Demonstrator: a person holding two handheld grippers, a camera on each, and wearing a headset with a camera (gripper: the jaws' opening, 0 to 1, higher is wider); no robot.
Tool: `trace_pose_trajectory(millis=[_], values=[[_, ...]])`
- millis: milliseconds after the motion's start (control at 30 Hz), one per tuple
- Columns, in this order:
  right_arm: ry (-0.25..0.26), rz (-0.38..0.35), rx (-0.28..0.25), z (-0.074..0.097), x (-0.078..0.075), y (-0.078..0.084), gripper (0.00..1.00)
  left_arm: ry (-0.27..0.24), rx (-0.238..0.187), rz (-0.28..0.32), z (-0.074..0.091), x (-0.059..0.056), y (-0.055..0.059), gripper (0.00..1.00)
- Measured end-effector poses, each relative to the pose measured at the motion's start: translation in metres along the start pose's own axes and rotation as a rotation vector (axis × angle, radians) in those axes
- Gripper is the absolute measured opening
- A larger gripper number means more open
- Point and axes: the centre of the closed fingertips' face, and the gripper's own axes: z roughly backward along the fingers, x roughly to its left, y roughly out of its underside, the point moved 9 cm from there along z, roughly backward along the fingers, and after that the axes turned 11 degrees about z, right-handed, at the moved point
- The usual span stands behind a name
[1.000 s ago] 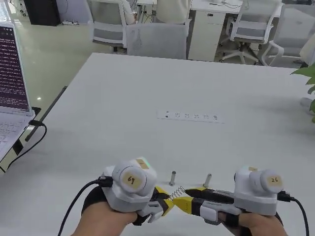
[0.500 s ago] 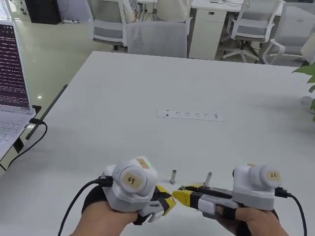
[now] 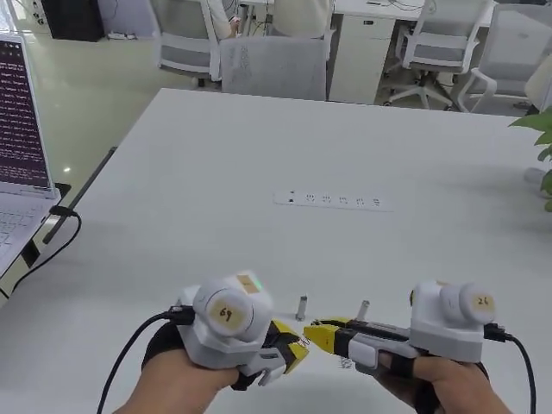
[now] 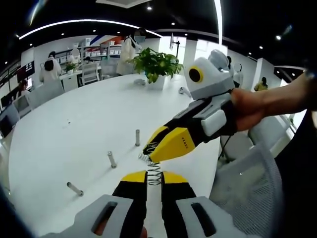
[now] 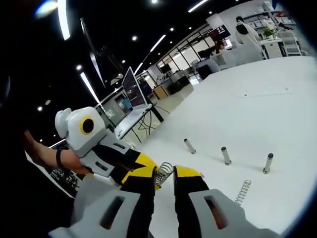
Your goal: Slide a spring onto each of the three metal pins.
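A small metal spring (image 4: 148, 157) hangs between my two grippers, just above the white table (image 3: 259, 155). In the left gripper view my left gripper (image 4: 154, 176) is shut on its near end. The right gripper (image 4: 157, 147) comes in from the right and pinches the far end. In the right gripper view the spring (image 5: 164, 170) sits between the right gripper's (image 5: 163, 178) yellow jaws, facing the left gripper (image 5: 133, 166). Three upright metal pins (image 5: 189, 146) (image 5: 226, 155) (image 5: 268, 162) stand bare beyond. A second spring (image 5: 243, 191) lies loose on the table. In the head view two pins (image 3: 301, 306) (image 3: 363, 310) stand just behind the tips.
An open laptop (image 3: 17, 147) and a black cable (image 3: 53, 237) sit at the left edge. A flush socket strip (image 3: 332, 201) lies mid-table. Office chairs (image 3: 272, 65) line the far side, and a plant (image 3: 539, 147) stands at the right.
The two gripper tips have closed in on each other. The spring that showed stretched between them in the head view is now almost hidden. The head camera has shifted slightly.
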Motion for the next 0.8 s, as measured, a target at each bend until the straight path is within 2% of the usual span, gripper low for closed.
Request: trace_pose_trajectory(millis=[133, 333, 733, 800], values=[[-0.01, 0.015, 0.003, 0.001, 0.003, -0.004, 0.1, 0.021, -0.026, -0.008, 0.0, 0.001, 0.0, 0.02], [-0.024, 0.07, 0.043, 0.003, 0.006, -0.011, 0.09, 0.049, -0.049, -0.026, -0.001, 0.002, 0.001, 0.02], [-0.04, 0.175, 0.076, 0.008, 0.012, -0.035, 0.09, 0.084, -0.162, -0.03, 0.006, 0.002, -0.012, 0.02], [-0.043, 0.191, 0.088, 0.008, 0.012, -0.037, 0.09, 0.084, -0.169, -0.034, 0.006, 0.001, -0.014, 0.02]])
